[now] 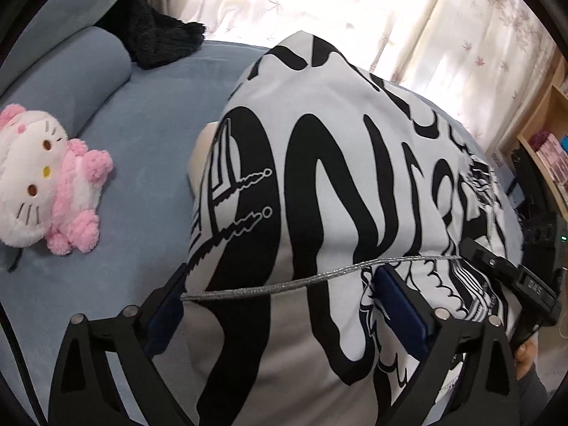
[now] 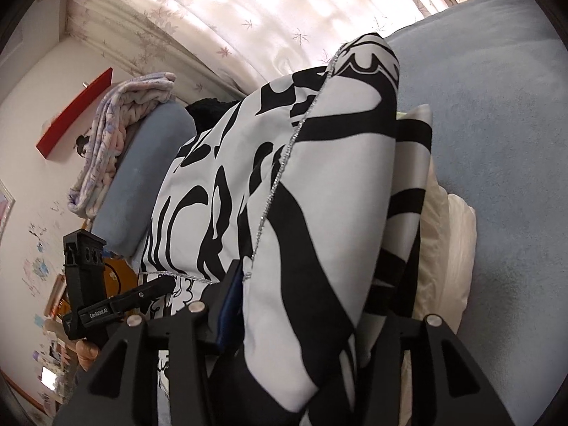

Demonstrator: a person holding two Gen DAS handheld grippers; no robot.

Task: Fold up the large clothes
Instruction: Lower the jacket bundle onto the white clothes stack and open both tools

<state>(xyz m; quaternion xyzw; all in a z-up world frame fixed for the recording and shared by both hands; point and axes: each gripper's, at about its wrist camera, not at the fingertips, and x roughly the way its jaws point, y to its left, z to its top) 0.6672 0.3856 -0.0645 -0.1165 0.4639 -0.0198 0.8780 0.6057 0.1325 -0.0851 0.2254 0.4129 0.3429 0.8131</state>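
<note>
A large white garment (image 1: pixel 319 142) with a bold black print and a thin silver trim lies folded in a thick bundle on the blue sofa (image 1: pixel 149 163). My left gripper (image 1: pixel 280 280) is open wide over its near edge, one blue pad beside the cloth and the other resting on top. My right gripper (image 1: pixel 497 266) shows at that view's right edge. In the right wrist view the garment (image 2: pixel 319 184) bulges between the fingers of my right gripper (image 2: pixel 312 277), which is open; its right pad is hidden by cloth. The left gripper (image 2: pixel 156 287) reaches in from the left.
A pink and white plush cat (image 1: pixel 46 177) lies on the seat to the left, a black fluffy item (image 1: pixel 156 39) behind it. A cream cushion (image 2: pixel 451 241) sits under the garment. A knit blanket (image 2: pixel 117 124) tops the blue bolster (image 2: pixel 142 177). Curtains hang behind; a wooden shelf (image 1: pixel 546 142) stands right.
</note>
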